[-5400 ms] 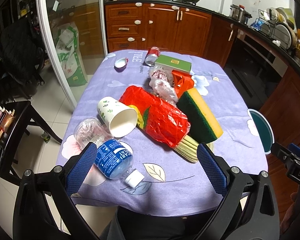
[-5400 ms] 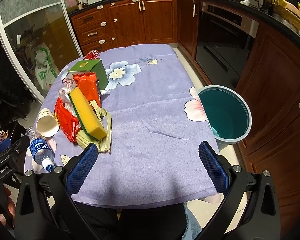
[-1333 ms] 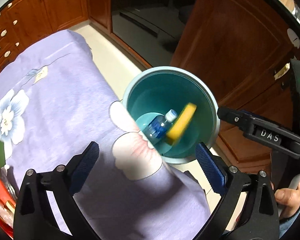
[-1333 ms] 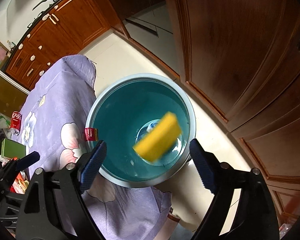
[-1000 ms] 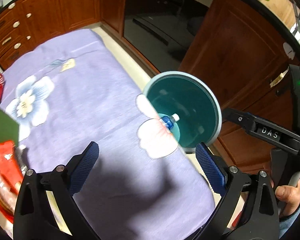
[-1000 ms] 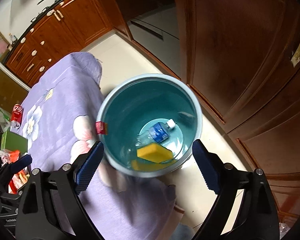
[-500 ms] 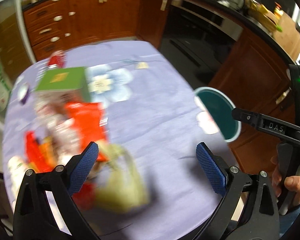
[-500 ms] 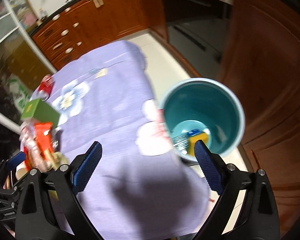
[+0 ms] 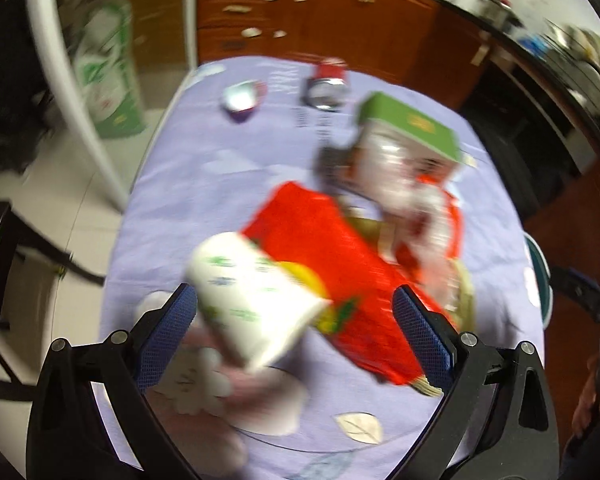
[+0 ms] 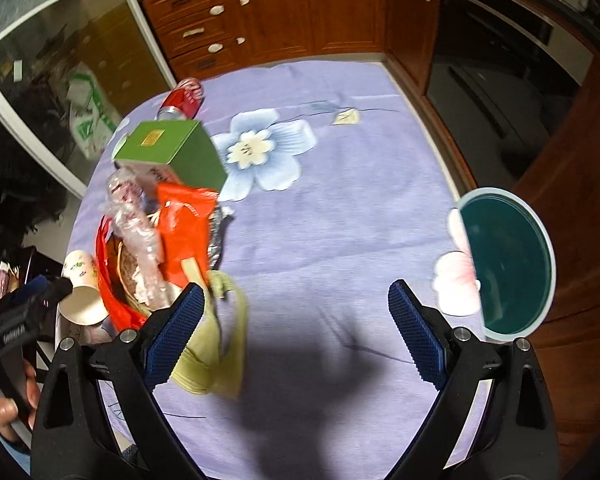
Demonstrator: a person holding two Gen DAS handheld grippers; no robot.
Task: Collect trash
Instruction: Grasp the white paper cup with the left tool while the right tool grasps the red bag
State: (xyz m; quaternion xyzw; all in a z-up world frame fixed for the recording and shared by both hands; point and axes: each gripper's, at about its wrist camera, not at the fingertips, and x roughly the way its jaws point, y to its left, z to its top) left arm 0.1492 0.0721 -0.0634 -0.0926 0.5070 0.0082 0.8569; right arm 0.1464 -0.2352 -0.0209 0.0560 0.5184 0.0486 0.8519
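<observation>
The left gripper is hanging spread wide and empty, with the white paper cup lying on its side right between its 2 blue pads, likely lined up for the next grab. The right gripper is also gaping empty; the teal bin is sitting just right of its right finger, handy for dropping trash.

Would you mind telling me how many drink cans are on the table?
1: a red can lies on its side at the table's far end, behind the green box; others may hide under the pile.
</observation>
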